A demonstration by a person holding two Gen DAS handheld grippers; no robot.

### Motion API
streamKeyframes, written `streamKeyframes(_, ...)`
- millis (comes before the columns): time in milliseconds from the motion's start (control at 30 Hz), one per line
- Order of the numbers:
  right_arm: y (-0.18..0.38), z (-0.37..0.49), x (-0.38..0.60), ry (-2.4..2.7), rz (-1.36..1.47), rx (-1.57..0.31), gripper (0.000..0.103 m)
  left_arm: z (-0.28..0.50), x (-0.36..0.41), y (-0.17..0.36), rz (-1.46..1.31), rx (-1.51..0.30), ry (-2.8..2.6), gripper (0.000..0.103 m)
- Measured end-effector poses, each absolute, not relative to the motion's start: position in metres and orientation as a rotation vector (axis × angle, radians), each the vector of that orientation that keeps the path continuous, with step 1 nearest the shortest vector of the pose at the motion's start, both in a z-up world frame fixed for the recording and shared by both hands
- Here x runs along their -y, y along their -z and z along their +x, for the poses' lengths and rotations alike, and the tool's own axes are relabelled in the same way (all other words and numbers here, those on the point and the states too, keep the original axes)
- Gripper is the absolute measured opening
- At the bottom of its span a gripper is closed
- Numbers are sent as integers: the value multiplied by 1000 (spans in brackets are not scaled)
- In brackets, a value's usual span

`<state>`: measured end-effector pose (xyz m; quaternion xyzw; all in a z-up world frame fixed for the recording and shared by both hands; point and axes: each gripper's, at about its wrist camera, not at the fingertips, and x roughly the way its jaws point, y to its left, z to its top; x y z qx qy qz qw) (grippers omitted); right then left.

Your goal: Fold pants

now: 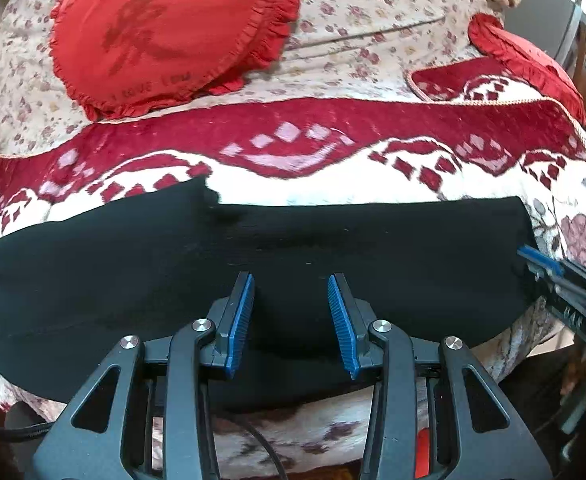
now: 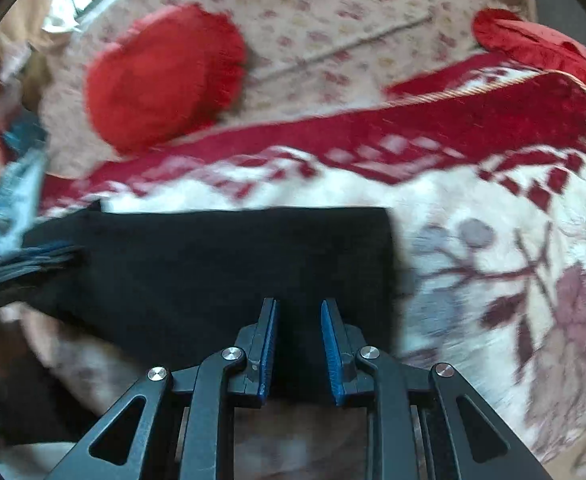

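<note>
Black pants (image 1: pixel 253 264) lie flat across a red-and-white blanket (image 1: pixel 333 128) on the bed. Left claw (image 1: pixel 291 286) spread, holding nothing; right claw (image 2: pixel 298 312) parted over the cloth, gripping nothing.

No readable text anywhere.

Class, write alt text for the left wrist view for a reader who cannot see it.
Black pants lie flat across a red-and-white patterned blanket on a bed, with the left tool open just above them. A round red frilled cushion sits behind, and the right tool reaches the pants' right end.
</note>
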<state>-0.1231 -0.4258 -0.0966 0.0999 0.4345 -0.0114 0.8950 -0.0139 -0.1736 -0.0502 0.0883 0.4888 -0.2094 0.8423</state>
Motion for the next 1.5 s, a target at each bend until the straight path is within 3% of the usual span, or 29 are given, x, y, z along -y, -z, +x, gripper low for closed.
streamKeyframes(200, 84, -136, 449, 14, 344, -845, 22, -11, 201, 47, 204, -1046, 508, 38)
streamKeyframes(267, 80, -146, 452, 14, 374, -829, 29, -8, 212, 43, 196, -1049, 550, 38)
streamKeyframes(300, 79, -152, 455, 21, 396, -819, 38, -6, 220, 42, 197, -1056, 584, 43)
streamKeyframes(367, 78, -164, 462, 43, 431, -800, 44, -4, 236, 42, 199, -1072, 655, 57)
streamKeyframes(633, 107, -180, 470, -19, 629, -832, 45, -1, 306, 49, 237, -1103, 812, 58)
streamKeyframes(1167, 123, -171, 466, -65, 675, -748, 48, -5, 406, 69, 405, -1175, 962, 58)
streamKeyframes(1367, 127, -170, 472, -75, 734, -709, 48, -15, 421, 77, 489, -1137, 993, 63)
streamKeyframes(1433, 128, -170, 474, -80, 760, -695, 48, -21, 423, 75, 505, -1111, 1026, 56)
streamKeyframes(1467, 128, -169, 476, -76, 781, -686, 43, -24, 424, 75, 529, -1079, 1036, 42)
streamKeyframes(1500, 128, -170, 479, -71, 799, -676, 32, -25, 423, 76, 534, -1070, 1043, 34)
